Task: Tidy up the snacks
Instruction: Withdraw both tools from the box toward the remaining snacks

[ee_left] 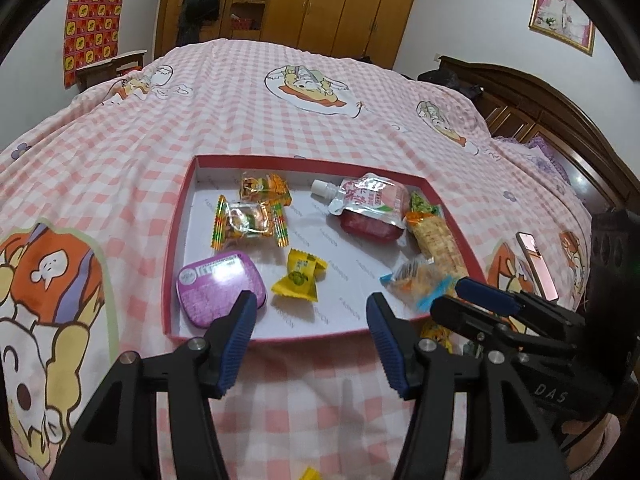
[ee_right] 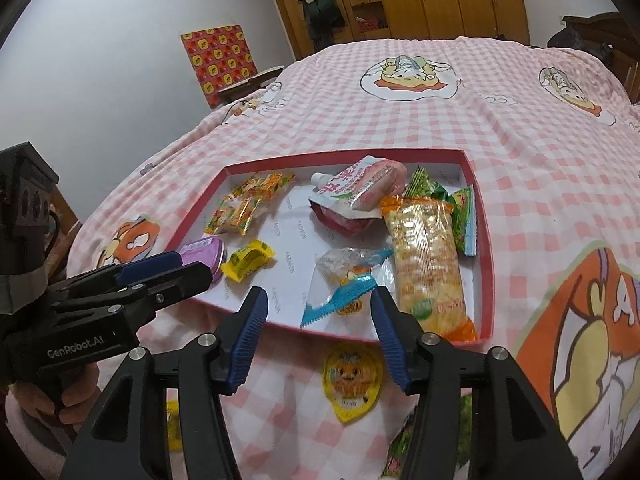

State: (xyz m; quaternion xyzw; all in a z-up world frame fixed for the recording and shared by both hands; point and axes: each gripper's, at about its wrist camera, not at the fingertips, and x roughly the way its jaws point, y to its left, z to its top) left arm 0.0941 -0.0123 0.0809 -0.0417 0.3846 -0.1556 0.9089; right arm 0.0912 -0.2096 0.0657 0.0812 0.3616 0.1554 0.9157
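Bare floor of the red tray (ee_left: 178,216) lay open at its middle; the purple tin (ee_left: 221,288) and yellow candy (ee_left: 300,276) crowded the near-left corner, rice-cracker pack (ee_right: 424,256) blocked the right.

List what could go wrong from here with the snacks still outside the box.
1. The yellow jelly cup lies just outside the red box, under the open right tool; reaching down could snag the box wall.
2. The left tool and right tool work close together and could collide.
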